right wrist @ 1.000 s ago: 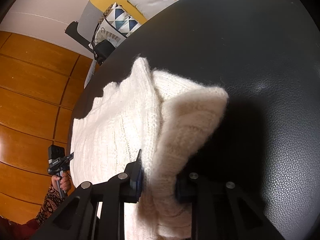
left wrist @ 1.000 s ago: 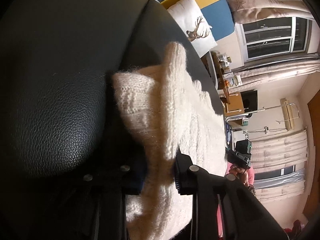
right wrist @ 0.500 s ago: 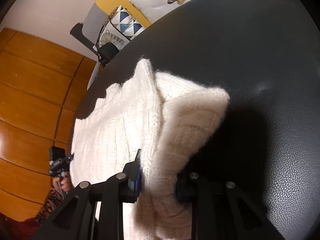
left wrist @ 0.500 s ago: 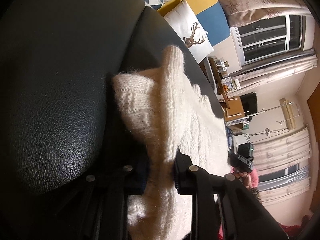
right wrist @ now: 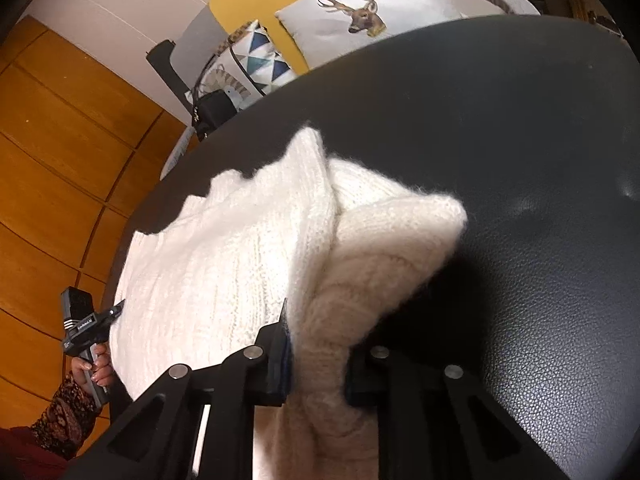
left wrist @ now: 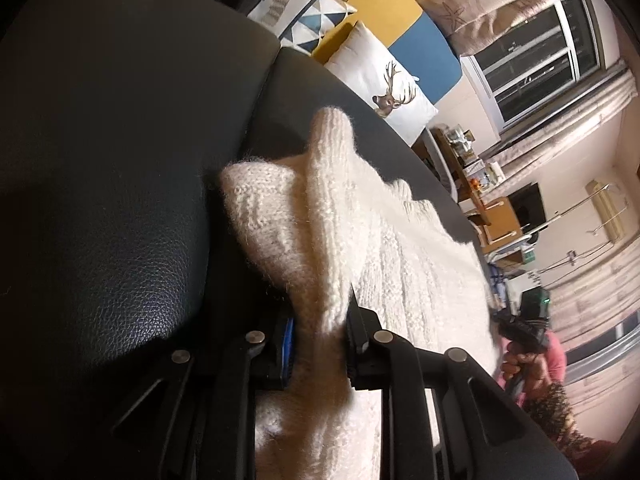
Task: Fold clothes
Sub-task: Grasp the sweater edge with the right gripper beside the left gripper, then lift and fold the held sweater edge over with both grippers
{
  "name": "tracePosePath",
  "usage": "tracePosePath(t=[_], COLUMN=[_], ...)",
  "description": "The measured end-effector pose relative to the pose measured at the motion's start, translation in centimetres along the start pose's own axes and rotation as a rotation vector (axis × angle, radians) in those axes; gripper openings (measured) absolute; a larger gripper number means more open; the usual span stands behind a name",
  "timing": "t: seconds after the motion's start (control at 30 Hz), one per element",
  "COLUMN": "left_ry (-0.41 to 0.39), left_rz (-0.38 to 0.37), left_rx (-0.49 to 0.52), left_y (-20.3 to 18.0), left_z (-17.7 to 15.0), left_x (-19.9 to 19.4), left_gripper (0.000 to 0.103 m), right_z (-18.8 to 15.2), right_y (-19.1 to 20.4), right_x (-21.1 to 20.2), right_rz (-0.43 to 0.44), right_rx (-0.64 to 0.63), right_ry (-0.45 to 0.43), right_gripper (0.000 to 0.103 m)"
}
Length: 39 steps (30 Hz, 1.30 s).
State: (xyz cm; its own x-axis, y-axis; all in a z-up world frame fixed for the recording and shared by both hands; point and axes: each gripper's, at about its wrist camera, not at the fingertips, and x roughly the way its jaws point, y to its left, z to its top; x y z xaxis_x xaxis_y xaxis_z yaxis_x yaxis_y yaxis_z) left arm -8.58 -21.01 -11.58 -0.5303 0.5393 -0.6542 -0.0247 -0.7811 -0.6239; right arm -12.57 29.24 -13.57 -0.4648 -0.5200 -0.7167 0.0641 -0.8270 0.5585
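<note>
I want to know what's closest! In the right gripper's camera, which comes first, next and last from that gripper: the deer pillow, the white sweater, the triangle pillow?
1. White sweater: pinched in the right gripper.
2. Triangle pillow: beyond the black cushion, upper left.
3. Deer pillow: top middle; too close to call with the triangle pillow.

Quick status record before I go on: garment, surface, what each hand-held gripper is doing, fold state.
garment: white knit sweater
surface: black leather cushion
left hand-held gripper: shut on a bunched edge of the sweater
right hand-held gripper: shut on the opposite bunched edge
fold state: both held edges raised off the cushion, the span between lies flat; fold not yet laid down
nearby: deer-print pillow beyond the cushion
</note>
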Motion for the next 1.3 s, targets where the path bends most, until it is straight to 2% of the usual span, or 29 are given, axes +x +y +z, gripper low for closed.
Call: tracePosePath(t=[0.13,0.27,0.4,0.67,0.83,1.0,1.3], left_ry=[-0.048,-0.088,-0.105,-0.134,-0.146,-0.161,-0.258], left_rz=[0.018,-0.001,-0.033,-0.116,-0.145,-0.17,-0.173], left_rx=[0.08,0.146,0.209,0.258,0.29,0.306,0.316], left_y=[-1.9,-4.7,-7.8,-12.3,-14.9,-16.6,-18.2], left_z=[-0.1,0.2,0.5,0.9,1.4,1.6,2.7], left_x=[-1.4,-2.8,-3.7,-4.8,-5.8,-6.8,-11.5], left_gripper=[0.02,0.019,0.019,0.019,0.019,0.019,0.019], right_z=[0.0,-0.1,-0.1,0.3,0.8,1.4,2.6], right_y=[0.2,1.0,2.2,4.1,6.1,10.0,17.4], right_x=[-1.4,-2.8,-3.7,-4.7,-5.7,-6.7,-8.3], right_rz=[0.05,0.177,0.274,0.414,0.476,0.55,0.675], right_rx=[0.041,0.11,0.155,0.244,0.238,0.186,0.08], right_ry=[-0.05,-0.103,-0.131,-0.172,-0.194,-0.21,-0.234], right_gripper=[0.016,0.016,0.016,0.016,0.016,0.016,0.016])
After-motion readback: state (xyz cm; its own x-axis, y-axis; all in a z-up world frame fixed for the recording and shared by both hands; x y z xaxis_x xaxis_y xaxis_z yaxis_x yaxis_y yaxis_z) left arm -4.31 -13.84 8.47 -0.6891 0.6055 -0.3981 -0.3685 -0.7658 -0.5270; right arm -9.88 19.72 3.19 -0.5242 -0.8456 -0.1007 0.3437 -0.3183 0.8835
